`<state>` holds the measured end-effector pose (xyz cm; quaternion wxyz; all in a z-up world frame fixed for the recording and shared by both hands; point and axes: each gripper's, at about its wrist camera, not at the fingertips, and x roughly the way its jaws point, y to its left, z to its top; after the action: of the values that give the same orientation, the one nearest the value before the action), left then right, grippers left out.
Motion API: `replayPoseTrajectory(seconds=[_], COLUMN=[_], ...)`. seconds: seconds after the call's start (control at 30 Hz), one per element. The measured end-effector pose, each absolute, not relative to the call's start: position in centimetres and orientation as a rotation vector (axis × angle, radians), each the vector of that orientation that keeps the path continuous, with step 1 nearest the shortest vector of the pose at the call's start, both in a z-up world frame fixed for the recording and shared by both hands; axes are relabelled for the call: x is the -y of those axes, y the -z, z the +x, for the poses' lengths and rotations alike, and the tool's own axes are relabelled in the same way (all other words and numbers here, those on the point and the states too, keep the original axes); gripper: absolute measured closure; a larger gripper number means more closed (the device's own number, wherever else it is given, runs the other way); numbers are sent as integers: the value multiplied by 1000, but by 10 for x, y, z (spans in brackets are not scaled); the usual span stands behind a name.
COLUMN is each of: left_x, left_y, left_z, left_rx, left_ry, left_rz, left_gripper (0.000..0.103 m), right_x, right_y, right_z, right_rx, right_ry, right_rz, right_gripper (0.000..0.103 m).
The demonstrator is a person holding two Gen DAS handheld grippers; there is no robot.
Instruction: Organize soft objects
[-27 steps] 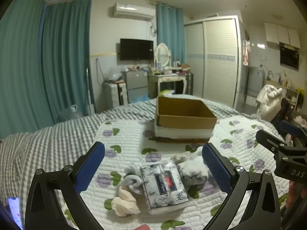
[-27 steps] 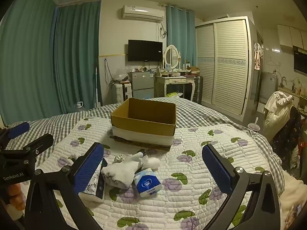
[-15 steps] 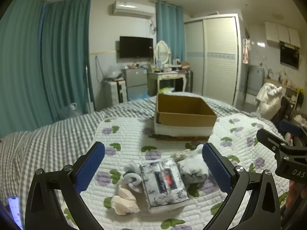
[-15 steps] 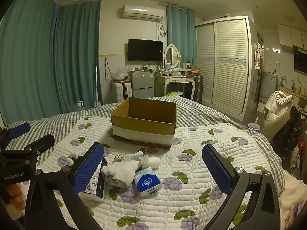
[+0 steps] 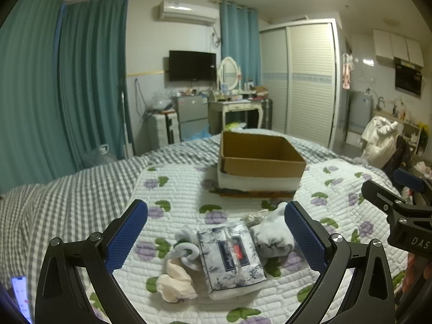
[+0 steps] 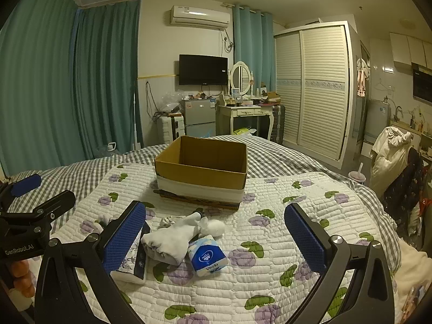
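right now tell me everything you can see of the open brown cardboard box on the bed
The open brown cardboard box stands upright on the white floral quilt, beyond the pile of soft things. It is rectangular with its top open; what shows of the inside looks empty. A white band wraps its lower walls, and something dark and flat lies under its base. Neither gripper touches it.

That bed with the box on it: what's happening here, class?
A person holds a two-finger gripper in each hand over a quilted bed. The left gripper and the right gripper are both open and hold nothing. Before them lies a small heap of soft things: a floral tissue pack, a white sock, a blue tissue packet and a peach cloth. The cardboard box stands beyond them, open, and nothing shows inside it.
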<state>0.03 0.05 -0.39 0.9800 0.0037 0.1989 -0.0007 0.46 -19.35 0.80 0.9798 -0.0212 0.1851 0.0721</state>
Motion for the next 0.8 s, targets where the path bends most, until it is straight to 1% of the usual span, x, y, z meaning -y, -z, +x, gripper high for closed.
replayPoseTrajectory(seconds=[0.8], left_x=[-1], left_y=[7], left_z=[1], left_rx=[-417], left_ry=[-10], left_rz=[-1], left_gripper=[0], right_x=[194], right_y=[-4], right_z=[9], right_rx=[-381], right_ry=[-148], right_rz=[-43], right_gripper=[0])
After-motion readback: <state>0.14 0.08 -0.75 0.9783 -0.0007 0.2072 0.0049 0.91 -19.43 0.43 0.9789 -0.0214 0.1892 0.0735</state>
